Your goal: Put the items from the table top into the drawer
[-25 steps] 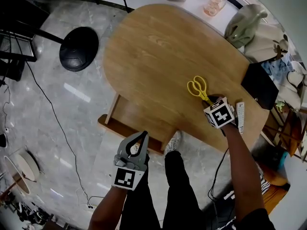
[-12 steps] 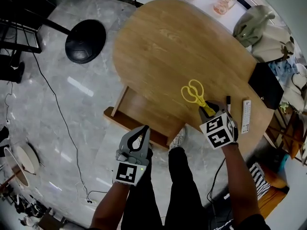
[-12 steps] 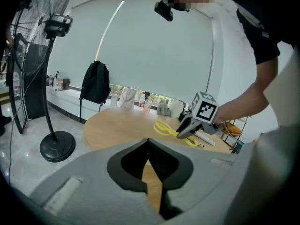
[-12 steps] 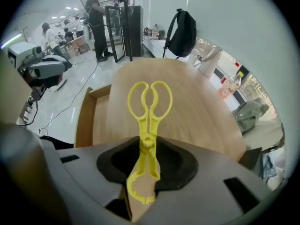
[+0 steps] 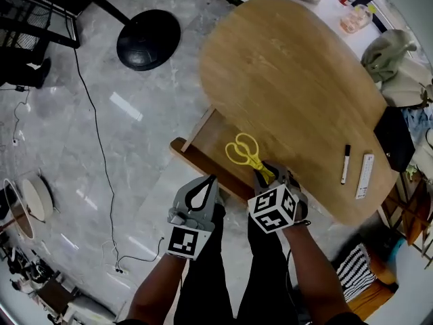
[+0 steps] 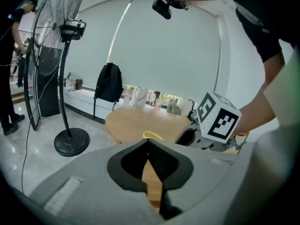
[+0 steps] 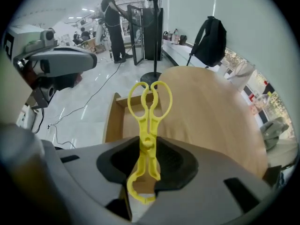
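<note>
Right gripper (image 5: pixel 266 175) clamps yellow tongs (image 5: pixel 243 152) — over open drawer (image 5: pixel 214 139).

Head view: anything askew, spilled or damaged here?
Nothing stands out. Right gripper holds the yellow plastic scissor-shaped tongs over the open wooden drawer; black marker and white remote lie flat on the oval wooden table.

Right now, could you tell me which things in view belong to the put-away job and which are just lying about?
Job in hand:
- yellow scissors, held in the right gripper
- open drawer
- marker and white remote, waiting on the table

Just lying about:
- fan base on the floor
- grey-green garment beyond the table
</note>
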`<state>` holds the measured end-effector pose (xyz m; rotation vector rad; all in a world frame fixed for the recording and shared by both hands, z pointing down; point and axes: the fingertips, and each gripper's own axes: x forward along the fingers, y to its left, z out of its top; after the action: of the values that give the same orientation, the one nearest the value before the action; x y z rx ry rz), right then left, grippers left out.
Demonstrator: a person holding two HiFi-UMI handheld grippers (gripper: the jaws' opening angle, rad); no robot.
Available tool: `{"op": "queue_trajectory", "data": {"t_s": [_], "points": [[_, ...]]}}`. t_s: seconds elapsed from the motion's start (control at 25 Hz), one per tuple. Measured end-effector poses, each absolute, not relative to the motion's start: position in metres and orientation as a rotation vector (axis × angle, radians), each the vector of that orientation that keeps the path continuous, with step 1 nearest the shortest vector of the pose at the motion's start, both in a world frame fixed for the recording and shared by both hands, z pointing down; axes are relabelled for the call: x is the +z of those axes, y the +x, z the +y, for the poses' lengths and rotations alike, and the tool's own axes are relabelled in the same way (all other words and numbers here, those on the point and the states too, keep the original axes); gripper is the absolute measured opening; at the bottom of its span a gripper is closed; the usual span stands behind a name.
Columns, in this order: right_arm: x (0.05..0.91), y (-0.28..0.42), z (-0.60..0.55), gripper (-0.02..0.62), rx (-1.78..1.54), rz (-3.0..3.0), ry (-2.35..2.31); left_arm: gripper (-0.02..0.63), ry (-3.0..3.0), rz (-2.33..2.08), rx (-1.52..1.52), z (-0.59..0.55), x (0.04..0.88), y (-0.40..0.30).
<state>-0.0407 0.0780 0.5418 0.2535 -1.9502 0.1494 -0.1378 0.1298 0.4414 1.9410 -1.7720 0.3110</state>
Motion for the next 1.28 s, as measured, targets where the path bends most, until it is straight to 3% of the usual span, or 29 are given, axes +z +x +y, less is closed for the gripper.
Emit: {"op": "queue_trajectory", "data": {"t_s": [0.56,1.04,1.16,1.28], "points": [[0.685,-0.094,0.115,0.107,0.033,-1.788,0.197,0.017,1.769,-1.900,0.293,0.197,0.470,-0.210],[0.720,-0.093,0.111,0.112,-0.066,-1.737,0.227,0.017,1.756,-1.860,0.299,0.225,0.485,-0.219],[0.706,-0.097,0.111,0.238,-0.077,-1.801,0.236,0.017,1.761,-1.826,0.328,0.231,0.487,-0.213],[0.672,-0.099,0.112,0.238,-0.083,-1.926,0.266,0.018,1.762,-1.806,0.348,0.226,0.487,-0.212]]}}
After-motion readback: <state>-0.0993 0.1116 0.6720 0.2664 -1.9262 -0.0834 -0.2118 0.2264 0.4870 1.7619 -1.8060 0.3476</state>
